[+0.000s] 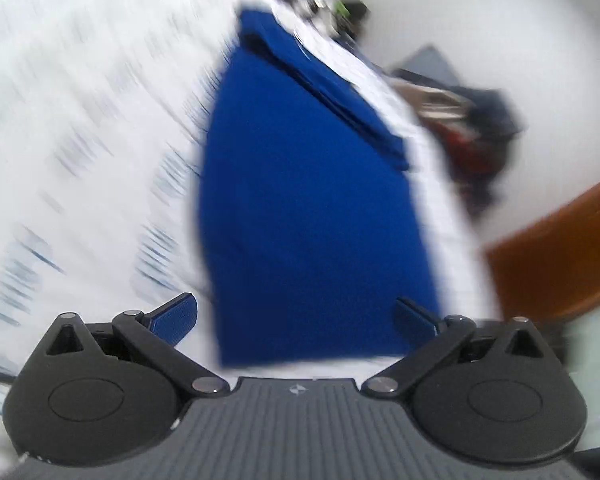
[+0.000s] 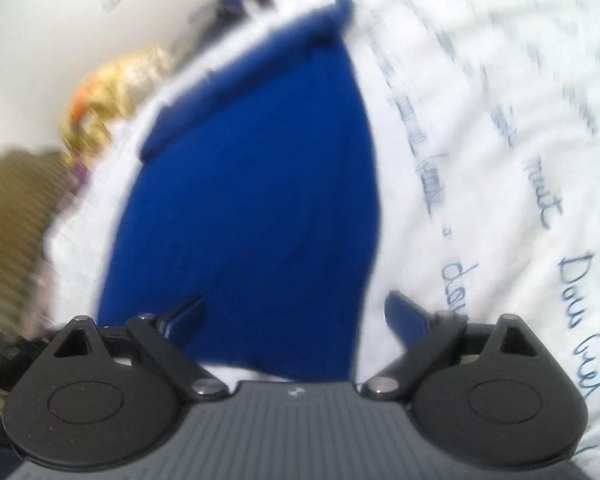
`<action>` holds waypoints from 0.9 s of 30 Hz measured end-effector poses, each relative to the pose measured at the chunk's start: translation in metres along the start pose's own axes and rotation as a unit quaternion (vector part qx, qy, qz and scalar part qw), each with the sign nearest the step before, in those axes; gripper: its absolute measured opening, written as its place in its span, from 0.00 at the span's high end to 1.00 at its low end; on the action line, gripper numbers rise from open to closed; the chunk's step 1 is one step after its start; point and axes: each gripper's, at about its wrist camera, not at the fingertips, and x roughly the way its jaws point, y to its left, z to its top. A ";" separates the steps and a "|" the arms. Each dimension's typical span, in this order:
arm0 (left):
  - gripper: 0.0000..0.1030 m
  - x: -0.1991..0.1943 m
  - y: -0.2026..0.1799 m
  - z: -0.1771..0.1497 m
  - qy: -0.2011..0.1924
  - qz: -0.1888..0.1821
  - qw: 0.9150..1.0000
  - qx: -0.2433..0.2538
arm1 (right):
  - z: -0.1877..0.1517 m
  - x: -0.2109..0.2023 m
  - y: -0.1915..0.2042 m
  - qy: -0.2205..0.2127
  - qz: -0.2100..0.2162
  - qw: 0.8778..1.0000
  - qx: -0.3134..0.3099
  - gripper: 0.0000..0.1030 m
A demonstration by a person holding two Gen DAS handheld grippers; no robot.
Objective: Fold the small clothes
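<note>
A blue garment (image 1: 312, 208) lies flat on a white sheet (image 1: 80, 120) printed with blue handwriting. It has a folded band along its far edge. My left gripper (image 1: 296, 320) is open, held just above the garment's near edge, and holds nothing. In the right wrist view the same blue garment (image 2: 252, 208) lies on the sheet (image 2: 480, 120). My right gripper (image 2: 296, 320) is open over the garment's near edge and is empty. Both views are motion-blurred.
In the left wrist view a brown wooden surface (image 1: 560, 256) and a dark heap of items (image 1: 480, 132) lie off the sheet's right edge. In the right wrist view a yellow-orange bundle (image 2: 112, 84) and a tan woven surface (image 2: 12, 232) lie at the left.
</note>
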 end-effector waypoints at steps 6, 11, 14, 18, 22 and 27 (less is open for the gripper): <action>0.24 -0.004 0.010 0.010 0.016 -0.018 0.999 -0.043 | 0.016 0.017 -0.001 0.031 0.051 0.997 0.041 0.30; 0.61 -0.012 0.017 0.018 0.028 0.020 0.999 -0.038 | 0.011 0.009 -0.015 0.044 0.028 0.997 0.053 0.94; 0.93 0.001 0.022 0.025 0.044 0.054 0.997 -0.032 | 0.012 0.007 -0.012 0.038 0.022 0.998 0.036 0.95; 0.93 0.001 0.007 0.034 0.044 0.075 0.996 0.003 | 0.014 0.003 -0.010 0.020 0.039 0.999 0.021 0.95; 0.93 -0.012 -0.016 0.070 0.004 0.045 0.998 0.038 | 0.032 -0.010 -0.009 -0.019 0.076 0.997 0.017 0.95; 0.93 -0.002 -0.047 0.154 -0.063 0.014 0.993 0.095 | 0.119 -0.017 -0.008 -0.083 0.124 0.989 0.006 0.95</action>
